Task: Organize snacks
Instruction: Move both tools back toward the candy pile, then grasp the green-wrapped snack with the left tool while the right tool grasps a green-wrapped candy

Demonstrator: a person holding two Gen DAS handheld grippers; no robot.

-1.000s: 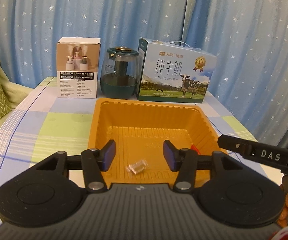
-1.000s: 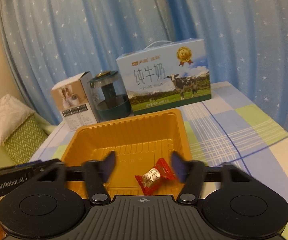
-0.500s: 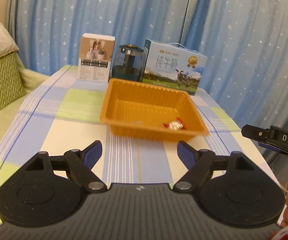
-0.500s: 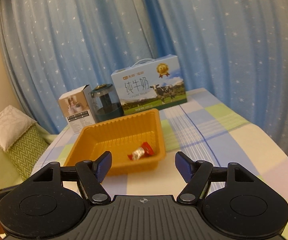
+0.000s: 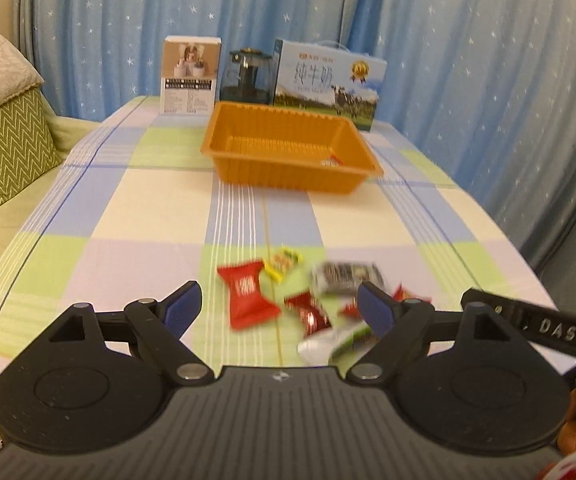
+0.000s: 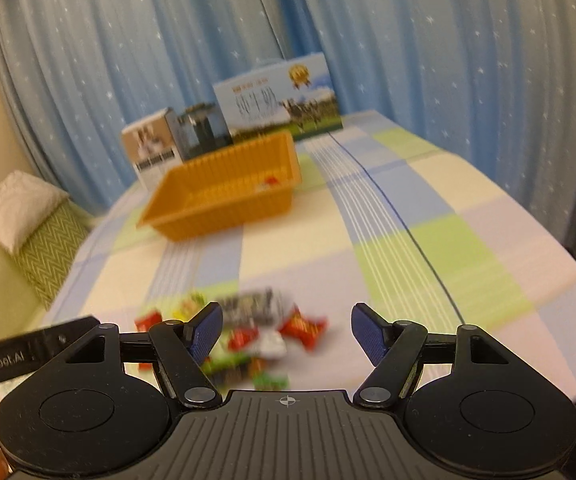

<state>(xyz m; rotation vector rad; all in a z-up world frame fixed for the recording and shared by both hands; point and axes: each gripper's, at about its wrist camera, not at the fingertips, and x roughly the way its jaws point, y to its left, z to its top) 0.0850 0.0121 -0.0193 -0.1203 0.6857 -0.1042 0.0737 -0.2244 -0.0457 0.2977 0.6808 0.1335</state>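
An orange tray [image 5: 248,168] stands at the far middle of the table, with a red-wrapped candy [image 5: 329,161] in its near right corner; the tray also shows in the right wrist view [image 6: 192,220]. A heap of wrapped snacks lies near the table's front edge: a red packet [image 5: 248,298], a dark red candy [image 5: 311,314], a silver-black packet [image 5: 345,276]. My left gripper [image 5: 280,306] is open and empty just above the heap. My right gripper [image 6: 286,330] is open and empty, with the blurred heap [image 6: 264,328] between its fingers.
A white box [image 5: 190,76], a dark glass jar [image 5: 248,76] and a blue milk carton [image 5: 327,84] stand behind the tray. Star-patterned blue curtains hang behind. A green cushion [image 5: 4,140] lies on a sofa to the left. The checked tablecloth [image 5: 148,208] covers the table.
Both grippers have pulled back from the tray toward the table's front edge. The snack heap has come into view under them. Both stay open; the red candy stays in the tray.
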